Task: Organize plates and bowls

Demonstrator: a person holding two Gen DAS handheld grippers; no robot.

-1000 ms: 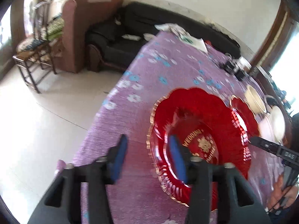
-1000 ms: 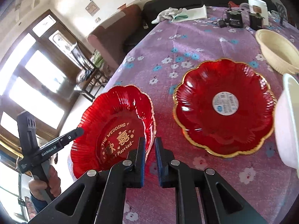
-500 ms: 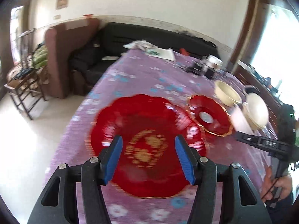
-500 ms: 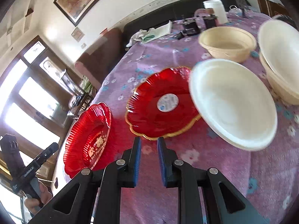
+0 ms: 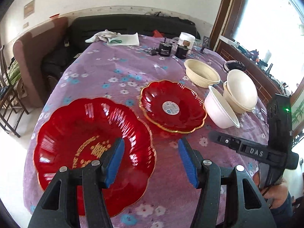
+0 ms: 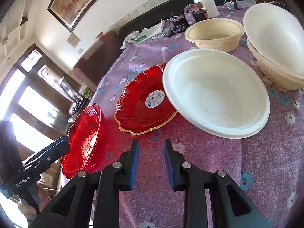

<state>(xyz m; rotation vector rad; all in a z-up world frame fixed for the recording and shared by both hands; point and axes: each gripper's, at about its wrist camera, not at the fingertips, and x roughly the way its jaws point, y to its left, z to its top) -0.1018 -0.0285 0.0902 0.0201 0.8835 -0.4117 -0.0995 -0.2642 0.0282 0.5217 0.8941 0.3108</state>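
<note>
A large red plate with gold lettering (image 5: 81, 133) lies at the table's near left; it also shows in the right wrist view (image 6: 83, 140). A smaller red plate with a gold rim and a sticker (image 5: 171, 106) (image 6: 144, 104) lies beside it. A white bowl (image 5: 220, 110) (image 6: 214, 93) rests tilted on that plate's edge. Two stacked cream bowls (image 5: 241, 93) (image 6: 275, 43) and a single cream bowl (image 5: 201, 74) (image 6: 214, 32) stand behind. My left gripper (image 5: 151, 159) is open above the large plate's right rim. My right gripper (image 6: 151, 163) is open and empty over the cloth.
The table wears a purple floral cloth (image 5: 114, 70). At its far end are a white jar (image 5: 187, 39), small black devices (image 5: 165, 49) and a folded cloth (image 5: 114, 37). A black sofa (image 5: 123, 24) and a brown armchair (image 5: 28, 53) stand beyond.
Both grippers have pulled back and turned toward the bowls. The right gripper's jaws have opened from nearly shut. The left gripper has shifted right, off the large plate's middle.
</note>
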